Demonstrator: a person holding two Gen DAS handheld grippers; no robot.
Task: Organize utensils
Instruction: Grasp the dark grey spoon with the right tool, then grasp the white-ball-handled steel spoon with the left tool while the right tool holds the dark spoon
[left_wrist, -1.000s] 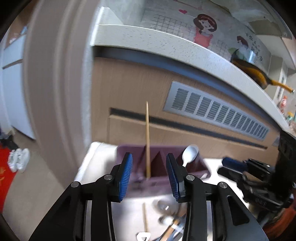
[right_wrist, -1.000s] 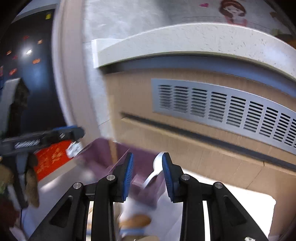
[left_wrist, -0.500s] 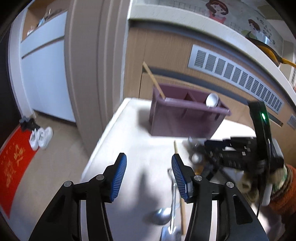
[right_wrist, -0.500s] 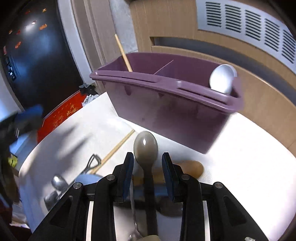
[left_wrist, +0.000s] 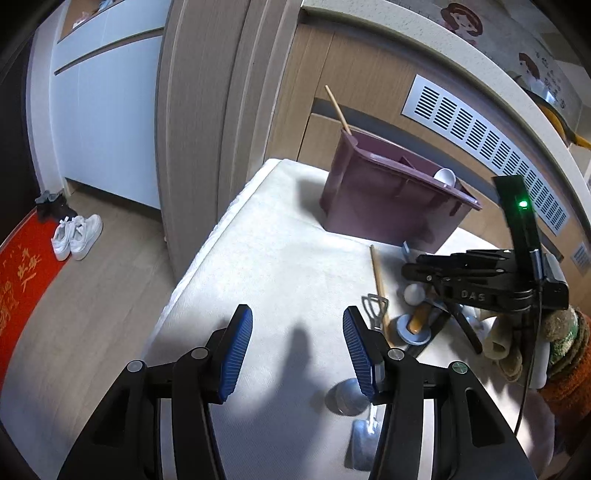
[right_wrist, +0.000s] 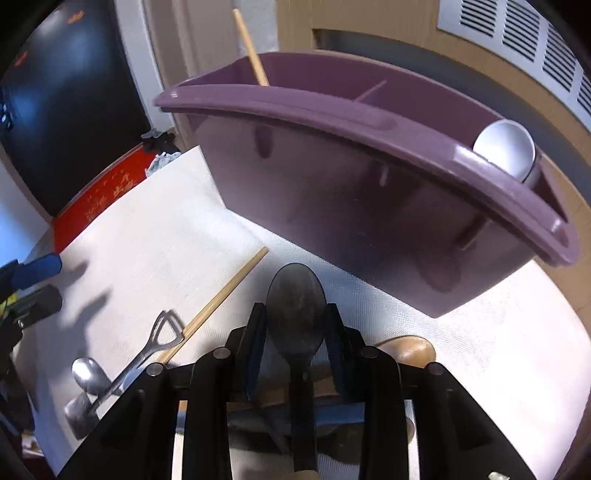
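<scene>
A purple divided utensil bin (left_wrist: 388, 199) (right_wrist: 369, 155) stands at the table's far end. It holds a chopstick (right_wrist: 251, 48) at its left end and a white spoon (right_wrist: 506, 147) at its right end. My left gripper (left_wrist: 295, 347) is open and empty above bare cloth. My right gripper (right_wrist: 295, 325) (left_wrist: 417, 266) sits low over the utensil pile, its jaws on either side of a dark spoon (right_wrist: 295, 306). A loose chopstick (right_wrist: 218, 302), a small shovel-handled spoon (right_wrist: 147, 354) and a wooden spoon (right_wrist: 406, 350) lie on the table.
The white cloth-covered table (left_wrist: 280, 266) drops off at its left edge to the floor, with white shoes (left_wrist: 77, 236) and a red mat (left_wrist: 22, 273). A wooden cabinet with a vent (left_wrist: 480, 140) stands behind the bin. A metal spoon (left_wrist: 347, 398) lies near my left gripper.
Both grippers pulled back and down from the bin. My right gripper has dropped onto the pile and its jaws now flank the dark spoon. My left gripper stayed open.
</scene>
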